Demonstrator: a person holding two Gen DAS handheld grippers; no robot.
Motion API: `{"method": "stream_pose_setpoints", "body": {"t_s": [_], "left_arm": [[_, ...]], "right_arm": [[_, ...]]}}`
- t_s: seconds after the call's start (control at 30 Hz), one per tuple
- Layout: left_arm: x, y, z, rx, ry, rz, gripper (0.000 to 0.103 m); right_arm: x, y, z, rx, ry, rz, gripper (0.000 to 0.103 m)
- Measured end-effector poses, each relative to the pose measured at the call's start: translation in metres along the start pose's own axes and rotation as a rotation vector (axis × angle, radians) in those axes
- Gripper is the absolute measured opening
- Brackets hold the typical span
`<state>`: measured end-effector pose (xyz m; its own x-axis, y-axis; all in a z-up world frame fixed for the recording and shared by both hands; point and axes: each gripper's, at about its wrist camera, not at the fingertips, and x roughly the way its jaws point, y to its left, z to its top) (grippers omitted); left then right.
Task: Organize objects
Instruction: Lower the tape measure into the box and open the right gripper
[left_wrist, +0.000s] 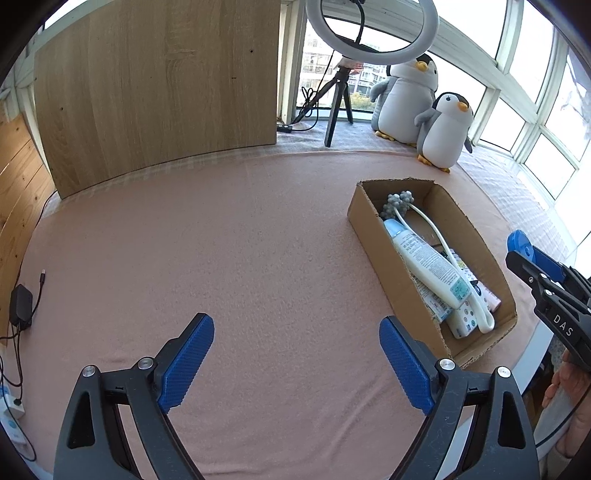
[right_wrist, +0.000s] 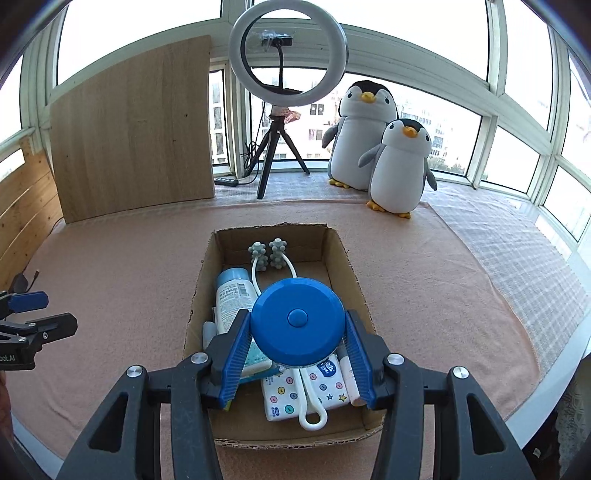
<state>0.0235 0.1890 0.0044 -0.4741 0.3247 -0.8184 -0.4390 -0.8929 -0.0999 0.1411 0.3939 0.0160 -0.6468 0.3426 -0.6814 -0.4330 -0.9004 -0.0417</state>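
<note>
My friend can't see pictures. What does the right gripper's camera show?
The right gripper holds a round blue disc above an open cardboard box of toiletries on a pink cloth. Behind stand two plush penguins and a ring light by sunny windows.

Pink-blanketed table (right_wrist: 443, 295), cardboard box (right_wrist: 343, 258), plush penguins (right_wrist: 399, 170), tripod (right_wrist: 273, 155)

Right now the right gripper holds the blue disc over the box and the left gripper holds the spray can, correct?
Not quite. The left gripper is open and empty; the left wrist view shows the spray can lying in the box. The right gripper does hold the blue disc over the box.
</note>
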Motion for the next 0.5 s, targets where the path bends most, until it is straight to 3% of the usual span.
{"method": "stream_pose_setpoints", "body": {"t_s": [0.13,0.23,0.5], "left_arm": [[-0.002,0.002,0.002,0.008,0.007,0.024,0.098],[-0.007,0.003,0.007,0.003,0.021,0.039,0.098],[-0.068,0.008,0.029,-0.01,-0.105,0.045,0.103]], "right_arm": [[0.002,0.002,0.001,-0.005,-0.001,-0.007,0.046],[0.016,0.003,-0.002,-0.014,0.059,-0.03,0.051],[0.005,0.025,0.003,-0.065,0.017,0.008,0.051]]}}
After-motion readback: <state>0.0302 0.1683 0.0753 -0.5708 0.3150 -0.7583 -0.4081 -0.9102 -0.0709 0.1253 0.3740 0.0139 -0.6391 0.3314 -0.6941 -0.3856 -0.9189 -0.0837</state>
